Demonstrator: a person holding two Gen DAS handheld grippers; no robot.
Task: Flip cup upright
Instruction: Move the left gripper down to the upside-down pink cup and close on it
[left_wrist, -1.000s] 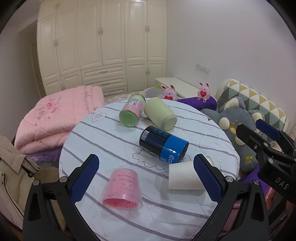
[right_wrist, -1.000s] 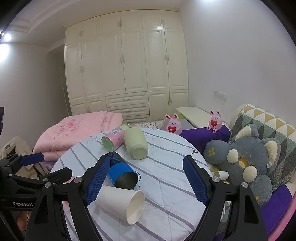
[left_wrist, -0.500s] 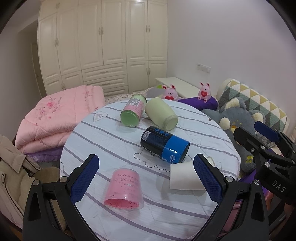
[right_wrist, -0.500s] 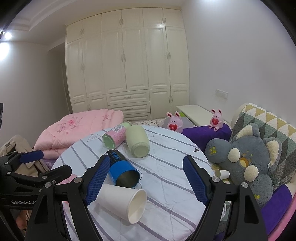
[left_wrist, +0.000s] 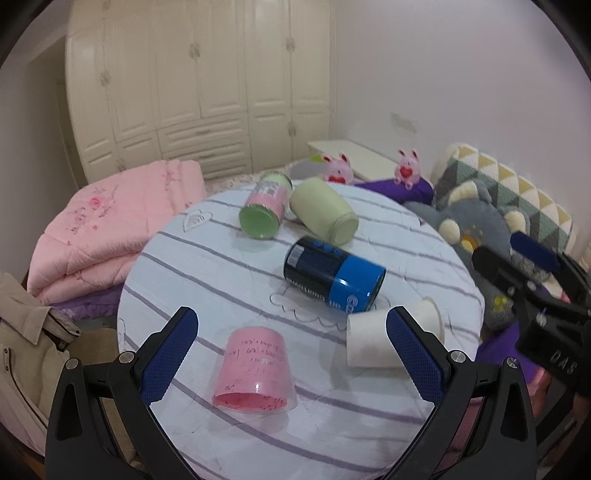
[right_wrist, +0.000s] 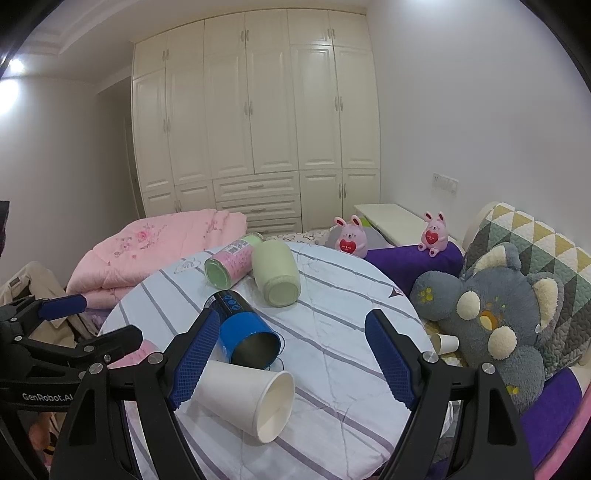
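Left wrist view shows the left gripper (left_wrist: 288, 347) spread wide and empty just above the pink cup (left_wrist: 255, 373), mouth-down near the blue can (left_wrist: 332, 280), seemingly lined up to grab it, while the right gripper (right_wrist: 291, 347), likewise spread, waits over the white paper cup (right_wrist: 247, 395).

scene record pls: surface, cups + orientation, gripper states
surface: round table with striped cloth
pink cup: upside down, rim on the cloth
white paper cup: on its side
blue can: on its side
pale green jar: on its side
pink-label green can: on its side
left gripper: open, holds nothing
right gripper: open, holds nothing
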